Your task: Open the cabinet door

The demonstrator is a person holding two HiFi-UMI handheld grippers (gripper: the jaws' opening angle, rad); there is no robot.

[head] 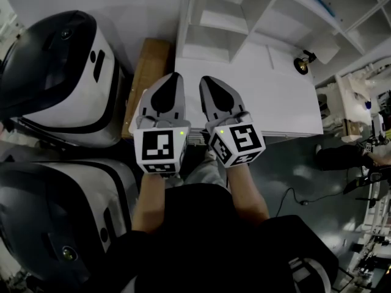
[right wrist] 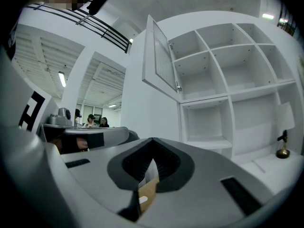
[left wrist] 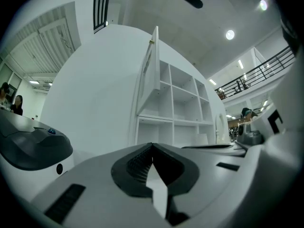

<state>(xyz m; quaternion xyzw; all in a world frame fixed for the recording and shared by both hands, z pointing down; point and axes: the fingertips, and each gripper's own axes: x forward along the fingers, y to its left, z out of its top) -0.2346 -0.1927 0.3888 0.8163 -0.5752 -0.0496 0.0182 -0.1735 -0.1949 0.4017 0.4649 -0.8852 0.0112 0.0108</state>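
Pods: two big white-and-black pods [head: 58,72] at the far left, one behind the other, on the dark floor.
Board: a brown wooden board [head: 148,72] lies between the far pod and the cabinet, just left of the left gripper's tip.
Left gripper [head: 176,77]: held level and pointing at the cabinet, right next to the right gripper. Its own view shows the jaws [left wrist: 152,145] together at the tips with nothing between them. It is short of the cabinet and touches nothing.
Right gripper [head: 204,79]: level and parallel to the left one. Its jaws [right wrist: 153,139] are pressed together and empty, and it is also clear of the cabinet.
Cabinet [head: 256,99]: white, straight ahead of both grippers, with bare open cubbies above [right wrist: 223,65] and a flat ledge below.
Door [right wrist: 161,56]: a white panel on the upper-left cubby, already swung out to the left on hinges at its cabinet-side edge. The left gripper view shows it nearly edge-on [left wrist: 151,65]. It is above and beyond both grippers, and neither touches it.
Ornament: a small dark ornament [head: 302,63] on a brass-coloured base stands on the ledge towards the right [right wrist: 282,146].
Cable: a thin black cable [head: 299,195] trails over the floor at lower right.
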